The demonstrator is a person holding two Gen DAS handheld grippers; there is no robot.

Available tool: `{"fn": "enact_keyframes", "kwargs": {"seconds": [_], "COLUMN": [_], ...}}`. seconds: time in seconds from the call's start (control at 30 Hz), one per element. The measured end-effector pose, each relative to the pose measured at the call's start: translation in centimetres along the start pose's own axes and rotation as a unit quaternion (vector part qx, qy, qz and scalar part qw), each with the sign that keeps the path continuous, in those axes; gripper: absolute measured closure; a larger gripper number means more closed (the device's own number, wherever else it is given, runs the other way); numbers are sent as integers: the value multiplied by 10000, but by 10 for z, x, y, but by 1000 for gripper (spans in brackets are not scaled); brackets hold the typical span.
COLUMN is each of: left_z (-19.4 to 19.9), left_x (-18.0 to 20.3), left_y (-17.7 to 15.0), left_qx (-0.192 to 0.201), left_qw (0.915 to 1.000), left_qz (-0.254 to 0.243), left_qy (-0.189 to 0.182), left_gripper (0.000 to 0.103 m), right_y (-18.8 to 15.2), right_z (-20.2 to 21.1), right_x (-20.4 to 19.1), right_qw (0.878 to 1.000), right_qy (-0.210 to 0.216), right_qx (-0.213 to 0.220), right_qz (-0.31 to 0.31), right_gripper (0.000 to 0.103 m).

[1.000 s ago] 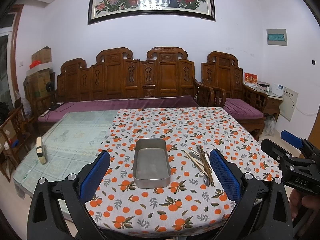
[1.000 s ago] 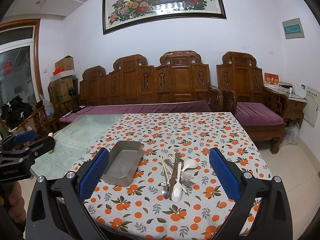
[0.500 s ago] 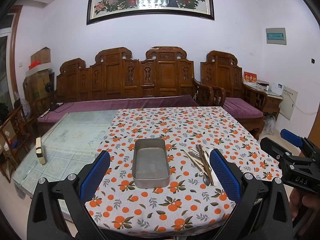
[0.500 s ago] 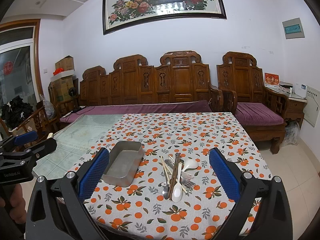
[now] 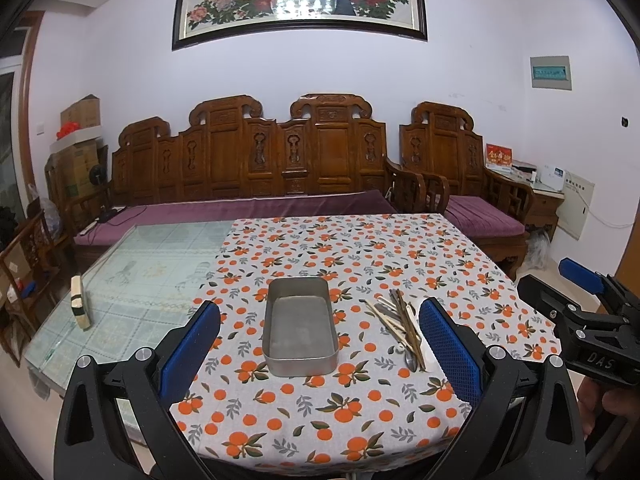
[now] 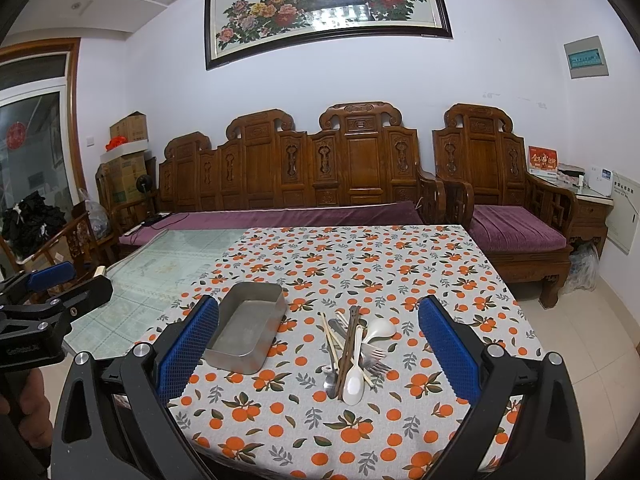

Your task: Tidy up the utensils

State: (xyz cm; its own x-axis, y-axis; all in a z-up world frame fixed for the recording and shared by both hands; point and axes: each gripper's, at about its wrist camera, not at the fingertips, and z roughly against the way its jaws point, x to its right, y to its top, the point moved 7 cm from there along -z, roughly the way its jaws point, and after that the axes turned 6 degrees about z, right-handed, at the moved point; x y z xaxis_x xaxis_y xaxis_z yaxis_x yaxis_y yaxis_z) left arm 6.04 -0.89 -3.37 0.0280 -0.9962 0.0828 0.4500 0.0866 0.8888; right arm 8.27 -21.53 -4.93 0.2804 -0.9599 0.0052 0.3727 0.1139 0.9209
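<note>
A grey metal tray (image 5: 300,330) (image 6: 246,332) sits empty on the orange-print tablecloth (image 5: 340,252) (image 6: 360,264). To its right lies a pile of utensils (image 5: 402,326) (image 6: 352,350): chopsticks, white spoons, forks and a metal spoon. My left gripper (image 5: 318,346) is open and empty, held in front of the tray above the table's near edge. My right gripper (image 6: 318,346) is open and empty, in front of the pile. Each gripper shows at the edge of the other's view, the right one (image 5: 576,304) and the left one (image 6: 52,292).
A glass-topped table part (image 5: 140,280) extends left of the cloth, with a small block (image 5: 80,306) on it. A carved wooden sofa (image 5: 272,172) and armchair (image 5: 464,176) stand behind the table. Tiled floor (image 6: 592,320) lies to the right.
Both grippers have drifted only slightly; the view is almost the same. Nothing on the table has moved.
</note>
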Motion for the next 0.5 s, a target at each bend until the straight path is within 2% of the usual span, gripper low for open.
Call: {"fn": "enact_keyframes", "kwargs": {"seconds": [0.5], "left_z": [3], "left_x": [3], "left_y": [1], "left_qx": [14], "left_qw": [10000], "left_qz": [-20], "left_qy": [-28], "left_gripper": [7], "right_y": [-1], "right_z": [0], "right_x": [0], "right_qw": [10000], "right_qy": [-8], "right_qx": [0], "right_qz": [-6], "right_gripper": [3]}}
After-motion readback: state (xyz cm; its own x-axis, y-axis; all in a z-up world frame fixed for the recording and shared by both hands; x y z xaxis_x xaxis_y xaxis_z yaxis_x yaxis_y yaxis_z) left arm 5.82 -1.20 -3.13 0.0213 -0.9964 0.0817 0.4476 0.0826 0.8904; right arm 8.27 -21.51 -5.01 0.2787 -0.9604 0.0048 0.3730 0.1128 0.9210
